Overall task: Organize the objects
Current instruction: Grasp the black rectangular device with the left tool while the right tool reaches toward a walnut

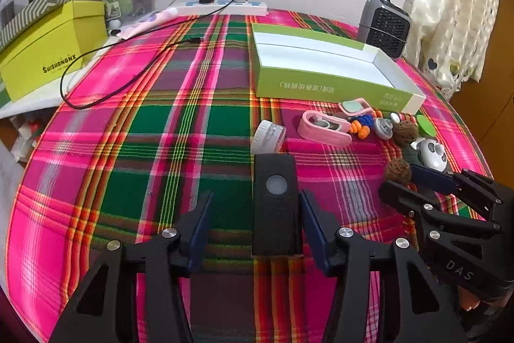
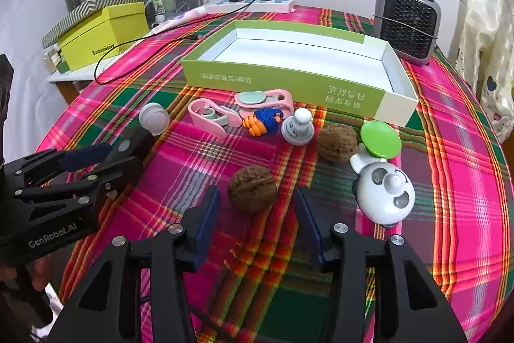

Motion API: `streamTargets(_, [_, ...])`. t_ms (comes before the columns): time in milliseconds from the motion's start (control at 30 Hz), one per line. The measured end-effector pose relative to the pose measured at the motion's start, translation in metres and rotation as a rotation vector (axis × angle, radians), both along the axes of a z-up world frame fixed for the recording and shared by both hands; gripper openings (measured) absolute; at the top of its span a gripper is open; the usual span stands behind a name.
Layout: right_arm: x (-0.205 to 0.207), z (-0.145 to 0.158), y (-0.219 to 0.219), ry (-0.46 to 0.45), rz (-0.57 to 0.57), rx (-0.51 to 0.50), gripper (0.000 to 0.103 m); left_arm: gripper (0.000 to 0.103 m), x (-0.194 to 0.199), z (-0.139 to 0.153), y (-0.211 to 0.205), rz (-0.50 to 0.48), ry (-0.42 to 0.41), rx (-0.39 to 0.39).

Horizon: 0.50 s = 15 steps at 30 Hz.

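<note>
An open green box (image 2: 282, 79) sits on the plaid cloth (image 1: 128, 150), nothing visible inside it. Small items lie loose just in front of it: pink clips (image 2: 212, 116), two walnuts, a panda toy (image 2: 384, 195). The right gripper (image 2: 257, 211) is spread around the near walnut (image 2: 252, 188). The left gripper (image 1: 255, 214) is spread around a black block (image 1: 276, 201), visible only in the left view.

Plaid tablecloth (image 2: 449, 169) carrying clutter

Lying on it: open green box (image 2: 289, 82), two walnuts (image 2: 252, 188) (image 2: 336, 143), panda toy (image 2: 384, 193), green disc (image 2: 380, 135), two pink cases (image 2: 213, 116) (image 2: 266, 100), blue-orange cord bundle (image 2: 263, 121), black block (image 1: 276, 201), small heater (image 2: 408, 28), power strip (image 2: 253, 4), black cable (image 1: 128, 66).
</note>
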State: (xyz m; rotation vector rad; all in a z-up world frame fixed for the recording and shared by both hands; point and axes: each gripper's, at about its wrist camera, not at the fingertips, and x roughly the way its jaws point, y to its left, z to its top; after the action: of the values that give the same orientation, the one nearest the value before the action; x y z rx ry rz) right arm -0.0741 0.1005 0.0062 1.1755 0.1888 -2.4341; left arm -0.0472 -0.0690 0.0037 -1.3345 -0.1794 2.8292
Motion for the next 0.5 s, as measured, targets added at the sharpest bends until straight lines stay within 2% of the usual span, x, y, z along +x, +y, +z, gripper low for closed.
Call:
streamTargets(133, [-0.0024,0.0005,0.0010,-0.004,-0.002,-0.008,0.039,0.044,-0.0024,0.0005,-0.0008,0.001,-0.001,0.008])
streamTargets(200, [-0.0028,0.0011,0.0007,-0.007,0.001,-0.012,0.035,0.036,-0.0033,0.0005,0.0008,-0.004,-0.003,0.001])
streamTargets(367, [-0.0027,0.0012,-0.0007,-0.005,0.006,-0.009,0.032,0.026,-0.0041,0.0012,0.0025,-0.011,-0.005,0.001])
streamTargets(500, [-0.0025,0.0007,-0.0009,-0.005,0.006,-0.008,0.032,0.025,-0.0041,0.0013,0.0033,-0.012,-0.005,0.003])
